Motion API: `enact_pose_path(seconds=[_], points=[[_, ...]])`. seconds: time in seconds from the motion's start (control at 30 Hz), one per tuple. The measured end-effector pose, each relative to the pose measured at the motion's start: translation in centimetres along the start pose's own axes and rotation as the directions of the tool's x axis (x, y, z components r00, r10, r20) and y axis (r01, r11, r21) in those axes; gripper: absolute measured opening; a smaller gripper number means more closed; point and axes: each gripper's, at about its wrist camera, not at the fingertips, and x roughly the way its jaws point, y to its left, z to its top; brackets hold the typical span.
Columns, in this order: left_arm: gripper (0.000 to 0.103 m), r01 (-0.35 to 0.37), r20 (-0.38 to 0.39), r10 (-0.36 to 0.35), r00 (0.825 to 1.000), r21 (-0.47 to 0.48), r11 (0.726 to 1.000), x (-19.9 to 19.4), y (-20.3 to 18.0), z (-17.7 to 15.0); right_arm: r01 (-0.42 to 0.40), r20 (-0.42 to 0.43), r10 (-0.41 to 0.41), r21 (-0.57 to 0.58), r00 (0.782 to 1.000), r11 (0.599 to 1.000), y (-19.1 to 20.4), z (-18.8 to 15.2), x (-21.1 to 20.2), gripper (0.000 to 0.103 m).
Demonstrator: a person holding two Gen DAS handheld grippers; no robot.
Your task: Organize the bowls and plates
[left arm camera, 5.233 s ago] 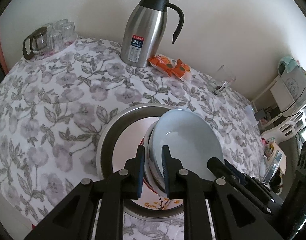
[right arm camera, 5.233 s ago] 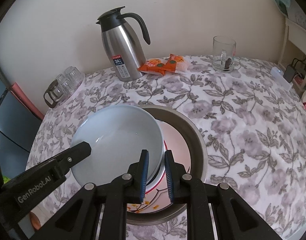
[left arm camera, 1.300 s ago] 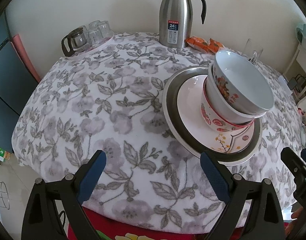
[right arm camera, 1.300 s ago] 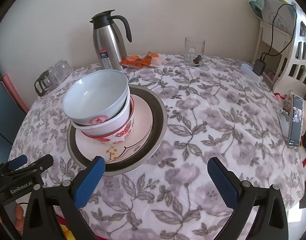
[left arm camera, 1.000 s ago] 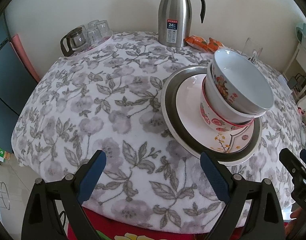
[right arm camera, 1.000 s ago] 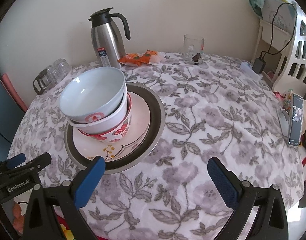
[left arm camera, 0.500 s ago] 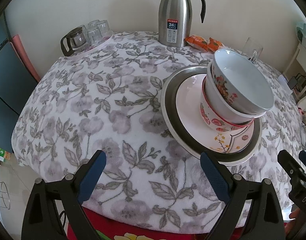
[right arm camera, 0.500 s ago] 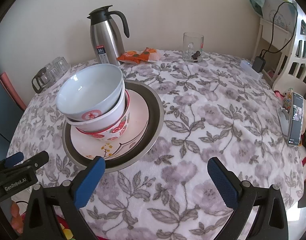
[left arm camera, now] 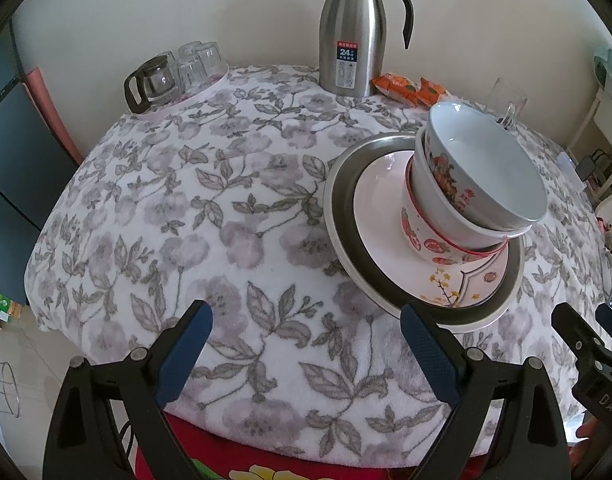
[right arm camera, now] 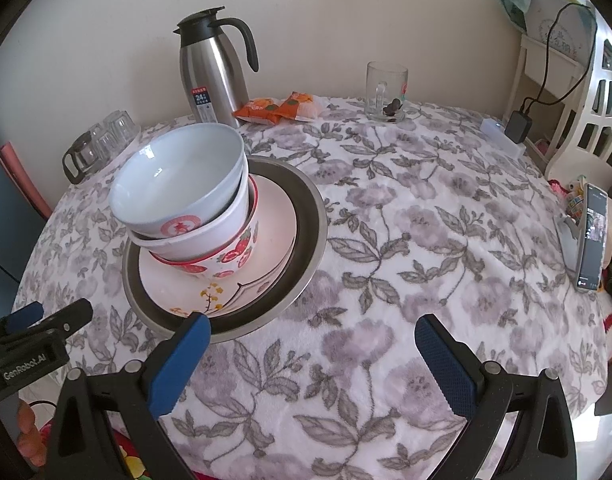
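Note:
A stack stands on the floral tablecloth: a metal plate (left arm camera: 337,216) (right arm camera: 306,216) holds a white flowered plate (left arm camera: 377,208) (right arm camera: 274,216), which holds three nested bowls. The top bowl (left arm camera: 489,168) (right arm camera: 178,172) is pale blue-white and leans. The bottom bowl (left arm camera: 421,240) (right arm camera: 230,256) has red strawberry prints. My left gripper (left arm camera: 306,344) is open and empty at the table's near edge, left of the stack. My right gripper (right arm camera: 309,356) is open and empty, right of the stack. Each gripper shows at the edge of the other's view.
A steel thermos jug (left arm camera: 351,40) (right arm camera: 212,76), orange snack packets (left arm camera: 409,90) (right arm camera: 278,110) and a glass mug (right arm camera: 385,90) stand at the back. A glass teapot with glasses (left arm camera: 174,74) (right arm camera: 98,146) sits back left. A phone (right arm camera: 591,236) stands at the right table edge.
About five seconds ago both grippers were shut on the top bowl's rim over the stack. Both have since let go, opened wide and drawn back. In the last second they barely moved.

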Motion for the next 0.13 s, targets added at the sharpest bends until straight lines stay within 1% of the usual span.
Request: enact_pose_path(seconds=[0.13], points=[[0.095,0.001,-0.004,-0.001,1.0,-0.001,1.0,-0.17,-0.06,0.09,0.0,0.0,0.0,0.0,1.0,1.0,0.01,0.03,-0.01,0.103]])
